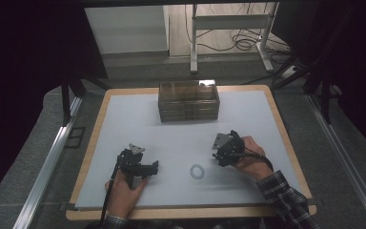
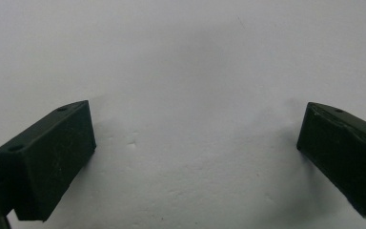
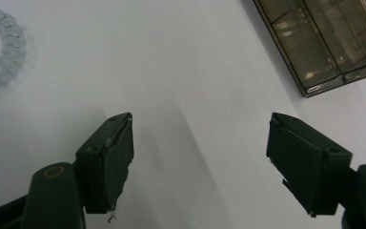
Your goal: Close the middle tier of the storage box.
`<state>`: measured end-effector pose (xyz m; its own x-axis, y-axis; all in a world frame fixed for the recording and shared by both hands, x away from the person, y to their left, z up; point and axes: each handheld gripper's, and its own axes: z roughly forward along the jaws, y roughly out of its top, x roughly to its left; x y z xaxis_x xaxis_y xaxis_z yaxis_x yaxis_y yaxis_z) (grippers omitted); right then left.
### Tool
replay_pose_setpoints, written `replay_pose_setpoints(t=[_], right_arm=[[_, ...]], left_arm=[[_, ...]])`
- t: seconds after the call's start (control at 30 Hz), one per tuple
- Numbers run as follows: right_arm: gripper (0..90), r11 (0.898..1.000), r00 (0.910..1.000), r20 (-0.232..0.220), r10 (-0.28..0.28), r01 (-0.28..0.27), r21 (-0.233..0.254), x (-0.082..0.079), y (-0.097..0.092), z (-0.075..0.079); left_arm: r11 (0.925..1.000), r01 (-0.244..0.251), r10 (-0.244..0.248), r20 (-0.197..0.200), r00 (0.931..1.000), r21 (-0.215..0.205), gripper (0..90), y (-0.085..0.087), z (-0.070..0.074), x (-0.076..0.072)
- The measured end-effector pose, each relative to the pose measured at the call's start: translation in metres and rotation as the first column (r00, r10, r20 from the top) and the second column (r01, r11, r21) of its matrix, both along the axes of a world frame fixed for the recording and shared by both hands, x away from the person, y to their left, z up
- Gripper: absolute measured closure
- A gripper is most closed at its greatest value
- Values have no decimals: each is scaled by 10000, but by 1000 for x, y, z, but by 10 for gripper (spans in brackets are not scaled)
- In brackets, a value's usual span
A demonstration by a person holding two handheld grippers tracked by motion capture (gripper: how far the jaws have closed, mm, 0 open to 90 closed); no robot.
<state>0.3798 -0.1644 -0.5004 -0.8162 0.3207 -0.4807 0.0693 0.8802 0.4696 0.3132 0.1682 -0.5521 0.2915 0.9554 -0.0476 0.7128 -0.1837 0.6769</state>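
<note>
A pale translucent beaded ring [image 1: 197, 171] lies flat on the white mat, between the two hands; in the right gripper view the ring [image 3: 2, 47] sits at the upper left. My left gripper [image 1: 153, 167] rests low over the mat to the ring's left, open, with bare mat between its jaws [image 2: 198, 143]. My right gripper [image 1: 218, 153] hovers just right of the ring, tilted, open and empty [image 3: 200, 143]. A clear smoky drawer box [image 1: 188, 100] stands at the far middle of the mat, and its corner [image 3: 324, 43] shows in the right gripper view.
The white mat [image 1: 124, 124] lies on a wooden tabletop [image 1: 97, 126]. Aluminium rails run along both sides of the table. A white stand and loose cables are on the floor beyond the far edge.
</note>
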Motion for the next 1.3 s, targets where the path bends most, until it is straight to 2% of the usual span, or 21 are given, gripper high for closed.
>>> replay_pose_setpoints(t=[0.37, 0.7, 1.3], right_arm=[[259, 9995, 9991, 421, 72, -58, -316, 6, 10, -3], [269, 9966, 9959, 860, 265, -196, -796, 10, 21, -7], [285, 9900, 9835, 1769, 378, -128, -1403, 16, 40, -8]], left_arm=[[10000, -5, 5, 6, 10000, -12, 0, 0, 0, 0], [10000, -15, 15, 25, 10000, -19, 0, 0, 0, 0], [9999, -73, 74, 70, 9999, -83, 0, -1, -1, 0]])
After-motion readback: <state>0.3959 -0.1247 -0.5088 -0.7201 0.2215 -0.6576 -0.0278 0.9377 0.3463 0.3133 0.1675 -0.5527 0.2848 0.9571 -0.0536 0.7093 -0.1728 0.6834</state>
